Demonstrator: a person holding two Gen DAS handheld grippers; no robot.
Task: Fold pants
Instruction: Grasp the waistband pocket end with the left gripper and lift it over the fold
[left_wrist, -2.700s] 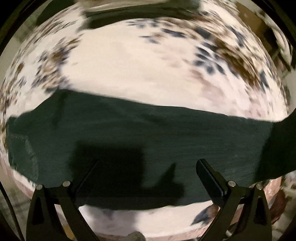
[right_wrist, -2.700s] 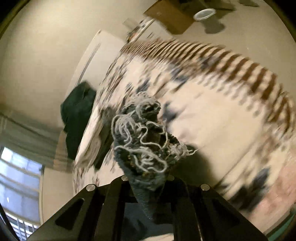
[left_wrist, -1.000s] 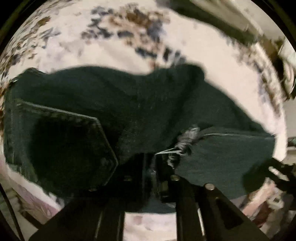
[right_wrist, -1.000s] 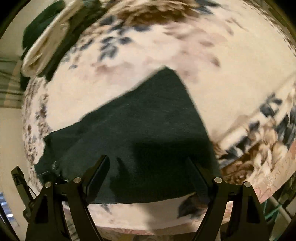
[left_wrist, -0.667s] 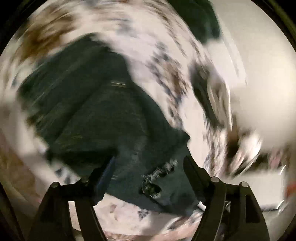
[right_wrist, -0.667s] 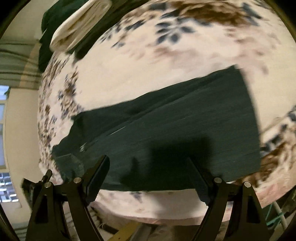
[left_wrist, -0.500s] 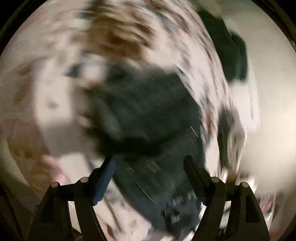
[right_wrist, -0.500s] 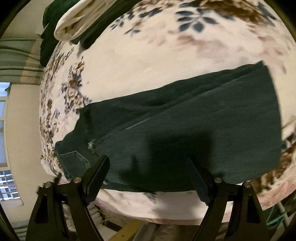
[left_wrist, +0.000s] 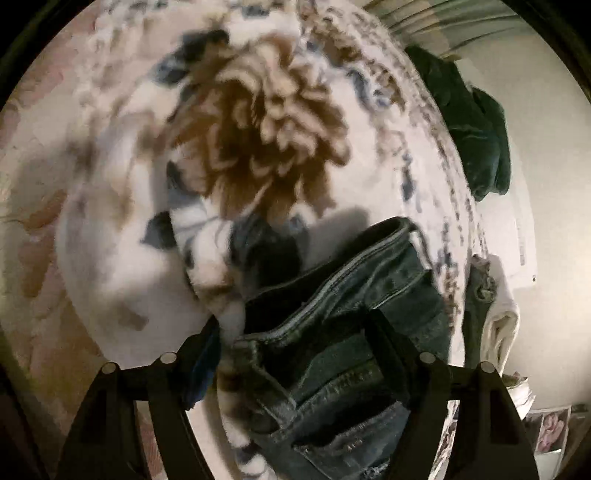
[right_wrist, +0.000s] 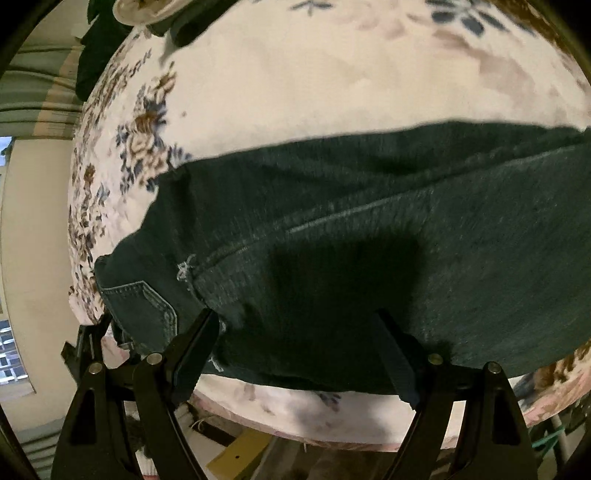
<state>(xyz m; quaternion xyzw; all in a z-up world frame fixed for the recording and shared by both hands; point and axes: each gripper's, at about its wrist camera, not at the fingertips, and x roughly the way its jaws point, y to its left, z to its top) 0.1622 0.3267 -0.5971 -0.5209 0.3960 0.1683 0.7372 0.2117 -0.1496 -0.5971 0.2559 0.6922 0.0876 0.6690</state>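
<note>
Since a second ago the left gripper (left_wrist: 291, 339) has let go of the frayed hem it pinched and swung to the waist end of the pants (left_wrist: 332, 332); its jaws now stand apart over the waistband, touching nothing I can make out. No brand, label or writing can be read on the denim. The right gripper (right_wrist: 299, 339) remains spread wide and empty, and its view has slid along the legs toward the seat. The pants (right_wrist: 369, 240) lie folded lengthwise on the floral bedspread (right_wrist: 314, 92) near the bed's edge. Only the right view shows the back pocket (right_wrist: 144, 314) and the long seam; only the left shows the waistband close up and a dark green garment (left_wrist: 472, 125) beyond.
</note>
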